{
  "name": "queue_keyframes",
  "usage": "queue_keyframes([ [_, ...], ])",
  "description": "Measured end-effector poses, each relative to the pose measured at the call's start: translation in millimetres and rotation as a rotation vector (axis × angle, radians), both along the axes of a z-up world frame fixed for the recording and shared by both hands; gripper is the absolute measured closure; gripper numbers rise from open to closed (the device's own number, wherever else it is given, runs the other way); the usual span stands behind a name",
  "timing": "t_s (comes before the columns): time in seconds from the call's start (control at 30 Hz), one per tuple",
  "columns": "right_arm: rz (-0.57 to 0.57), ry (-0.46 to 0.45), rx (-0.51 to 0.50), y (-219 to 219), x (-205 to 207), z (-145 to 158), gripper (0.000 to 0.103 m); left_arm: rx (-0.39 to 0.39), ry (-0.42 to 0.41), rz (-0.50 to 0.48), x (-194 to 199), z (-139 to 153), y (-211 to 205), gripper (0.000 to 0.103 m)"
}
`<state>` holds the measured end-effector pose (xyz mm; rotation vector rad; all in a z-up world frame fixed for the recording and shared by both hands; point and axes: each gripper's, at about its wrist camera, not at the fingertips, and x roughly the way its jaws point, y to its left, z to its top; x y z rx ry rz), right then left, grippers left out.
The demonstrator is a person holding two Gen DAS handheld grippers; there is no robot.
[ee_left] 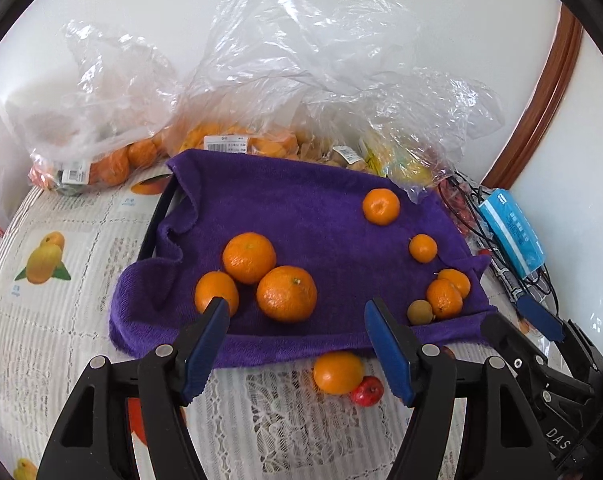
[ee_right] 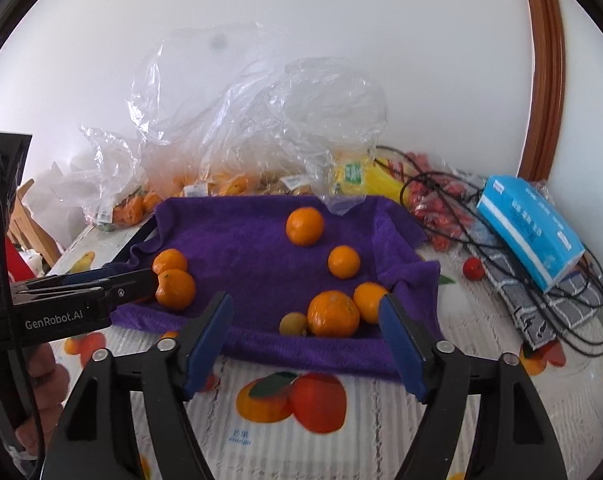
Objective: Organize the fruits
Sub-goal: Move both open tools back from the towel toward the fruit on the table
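Purple towel (ee_left: 301, 216) covers a tray on the table in front of you, and loose oranges lie scattered over it. Your left gripper (ee_left: 297, 316) hangs above the near edge with its jaws spread and nothing between the pads — three oranges (ee_left: 287, 294) cluster just beyond its tips, on the left part of the towel. On the right part sit four smaller oranges (ee_left: 381, 207), two of them touching, with a small tan fruit (ee_left: 420, 312) beside that pair. Your right gripper (ee_right: 306, 310) also points down at the near edge, jaws apart and empty; no earlier picture is given. In its view the touching pair (ee_right: 333, 314) lies just past its tips, between the two fingers. Off the towel, near you, an orange (ee_left: 338, 373) and a small red fruit (ee_left: 367, 391) rest touching on the tablecloth (ee_left: 61, 340). Clear plastic bags (ee_left: 285, 80) of more fruit stand against the far wall. A blue tissue pack (ee_right: 529, 228) and black cables (ee_right: 453, 208) lie to the right.
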<state>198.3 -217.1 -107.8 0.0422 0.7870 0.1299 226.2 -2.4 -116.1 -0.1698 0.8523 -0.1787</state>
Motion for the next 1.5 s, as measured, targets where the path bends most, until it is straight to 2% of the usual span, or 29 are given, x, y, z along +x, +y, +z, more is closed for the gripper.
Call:
queue_keyframes([
  [0.07, -0.022, 0.025, -0.026, 2, -4, 2, 0.028, -0.01, -0.001, 0.007, -5, 3, 6, 0.035],
  [0.23, -0.095, 0.016, -0.054, 2, -24, 13, 0.014, -0.014, -0.036, 0.01, -18, 12, 17, 0.035],
  [0.4, -0.183, 0.012, -0.099, 5, -40, 16, 0.013, 0.024, -0.051, 0.013, -26, 13, 28, 0.036],
  [0.47, -0.178, -0.009, -0.083, 7, -48, 16, 0.013, 0.004, -0.058, 0.03, -29, 14, 35, 0.036],
  [0.57, -0.147, 0.02, -0.05, 9, -50, 13, 0.013, 0.0, -0.042, 0.048, -31, 12, 41, 0.036],
  [0.67, -0.128, 0.048, -0.003, 13, -53, 9, 0.013, -0.036, -0.01, 0.02, -34, 10, 44, 0.036],
  [0.9, -0.093, 0.085, -0.035, 35, -61, -9, 0.013, 0.049, -0.049, -0.024, -49, 10, 38, 0.036],
  [1.07, -0.045, 0.153, 0.016, 45, -64, -29, 0.028, 0.033, -0.059, -0.03, -53, 13, 41, 0.035],
  [1.23, -0.042, 0.148, -0.001, 51, -59, -39, 0.049, 0.01, -0.059, 0.008, -51, 14, 51, 0.035],
  [1.47, 0.029, 0.114, -0.014, 64, -43, -39, 0.056, 0.014, -0.042, 0.066, -44, 9, 63, 0.035],
  [1.5, 0.045, 0.117, -0.009, 66, -39, -40, 0.06, 0.014, -0.044, 0.072, -44, 9, 64, 0.035],
])
